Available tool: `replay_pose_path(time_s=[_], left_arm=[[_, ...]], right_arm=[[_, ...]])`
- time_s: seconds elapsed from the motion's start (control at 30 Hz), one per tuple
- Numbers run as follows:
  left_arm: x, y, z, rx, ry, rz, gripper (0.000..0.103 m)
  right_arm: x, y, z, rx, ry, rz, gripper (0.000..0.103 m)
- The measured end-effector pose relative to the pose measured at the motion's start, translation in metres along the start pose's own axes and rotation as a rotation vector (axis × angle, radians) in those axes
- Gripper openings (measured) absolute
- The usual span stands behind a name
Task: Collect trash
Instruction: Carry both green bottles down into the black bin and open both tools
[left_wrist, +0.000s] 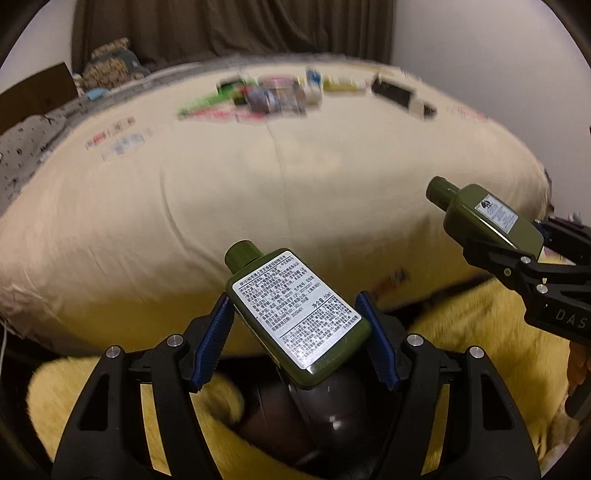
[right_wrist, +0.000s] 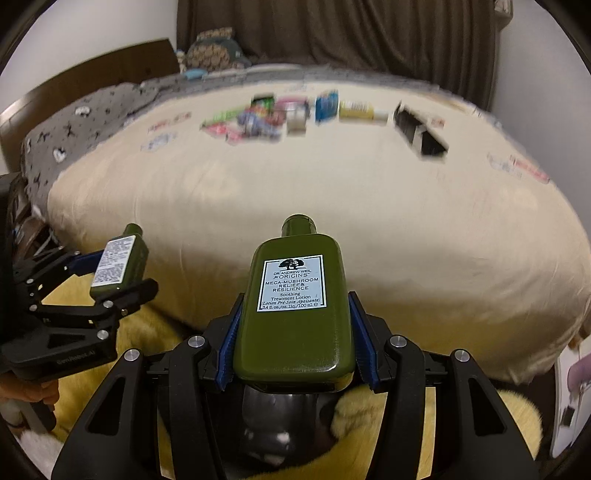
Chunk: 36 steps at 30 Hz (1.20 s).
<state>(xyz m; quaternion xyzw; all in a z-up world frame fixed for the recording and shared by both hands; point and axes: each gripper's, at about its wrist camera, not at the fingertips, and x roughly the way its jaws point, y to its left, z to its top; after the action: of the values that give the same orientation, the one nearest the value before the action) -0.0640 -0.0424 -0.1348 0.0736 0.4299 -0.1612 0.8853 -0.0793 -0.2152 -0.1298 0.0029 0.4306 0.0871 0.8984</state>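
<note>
- While both views look forward over the near edge of a bed, the left gripper (left_wrist: 295, 332) has its blue-padded fingers (left_wrist: 212, 343) closed on a small flat olive-green plastic bottle with a white printed back label (left_wrist: 295, 314), the cap pointing up and to the far left.
- The right gripper (right_wrist: 291, 339) has its own blue pads (right_wrist: 229, 343) clamped on the lower sides of a larger flat olive-green lotion bottle with a pale blue front label (right_wrist: 295, 302), held nearly upright in that view with the cap toward the far side.
- Each gripper shows in the other's camera: the right one (left_wrist: 517, 243) at the right edge of the left view, the left one (right_wrist: 110, 280) at the left edge of the right view, well apart.
- Beneath both grippers lies a fluffy yellow fabric (left_wrist: 480, 325), and a dark glossy rounded object (left_wrist: 332, 417) sits directly below the held bottles; what it is cannot be told.
- Beyond that spreads the cream-coloured bedspread (left_wrist: 258, 192), bare across its near and middle part.
- On its far part lies a blurred scatter of colourful packages and boxes (right_wrist: 295, 110), with a black open box (right_wrist: 417, 129) to the right of them.
- At the far left is a grey patterned cloth (right_wrist: 92, 122); behind the bed hangs a dark brown curtain (right_wrist: 351, 33).
</note>
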Motion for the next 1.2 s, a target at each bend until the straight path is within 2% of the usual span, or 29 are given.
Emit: replay_pose_path(time_s=[0.17, 0.33, 0.63, 0.9, 0.97, 1.03, 1.2], left_arm=[[0.032, -0.004, -0.027, 0.003, 0.127, -0.044, 0.064], [0.072, -0.005, -0.050, -0.006, 0.265, -0.072, 0.064], [0.123, -0.010, -0.070, -0.003, 0.424, -0.079, 0.064], [0.131, -0.008, -0.077, -0.012, 0.483, -0.111, 0.064], [0.129, -0.009, -0.076, -0.012, 0.483, -0.119, 0.069], [0.128, -0.010, -0.074, -0.011, 0.469, -0.122, 0.079], [0.124, -0.017, -0.073, 0.003, 0.454, -0.127, 0.084]], right_arm=[[0.038, -0.003, -0.030, 0.056, 0.145, 0.070, 0.053], [0.074, -0.010, -0.048, 0.116, 0.264, 0.079, 0.053], [0.120, -0.014, -0.072, 0.174, 0.399, 0.118, 0.053], [0.128, -0.013, -0.078, 0.185, 0.414, 0.118, 0.057], [0.125, -0.020, -0.074, 0.187, 0.410, 0.115, 0.060], [0.125, -0.023, -0.068, 0.191, 0.401, 0.110, 0.062], [0.119, -0.026, -0.060, 0.195, 0.381, 0.094, 0.064]])
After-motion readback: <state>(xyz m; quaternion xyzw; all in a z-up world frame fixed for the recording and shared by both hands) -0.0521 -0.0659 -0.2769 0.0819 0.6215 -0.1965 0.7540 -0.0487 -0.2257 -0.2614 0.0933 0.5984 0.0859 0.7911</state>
